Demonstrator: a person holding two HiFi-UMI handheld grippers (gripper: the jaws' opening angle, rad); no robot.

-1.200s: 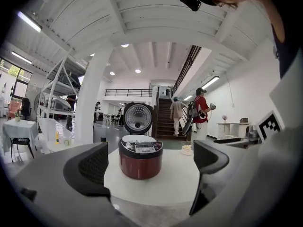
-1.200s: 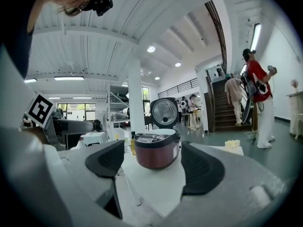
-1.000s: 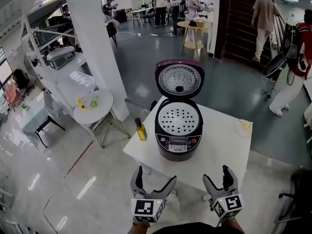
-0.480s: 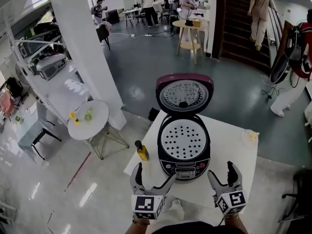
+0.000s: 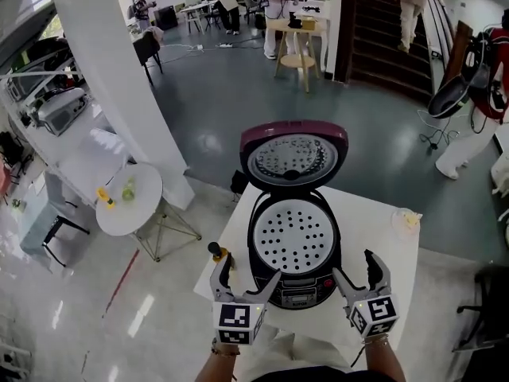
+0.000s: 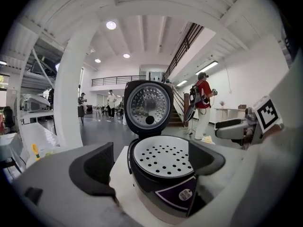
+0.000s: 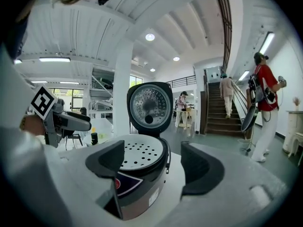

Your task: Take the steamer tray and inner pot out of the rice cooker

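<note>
Closing from wide on the left gripper (image 5: 250, 265), no pad pressing anything. Straight ahead between those jaws, the open rice cooker (image 5: 302, 289) with the perforated steamer tray (image 5: 295, 235) seated in its mouth. Spread apart and gripping nothing on the right gripper (image 5: 353, 263), cooker ahead, nearer its left jaw.

Inner pot — hidden under the steamer tray (image 5: 294, 239); control panel (image 5: 296, 297) print unreadably small.

White pillar (image 5: 107, 78), round table (image 5: 139, 211) and dark staircase (image 5: 382, 30) stand on grey floor (image 5: 207, 110).
</note>
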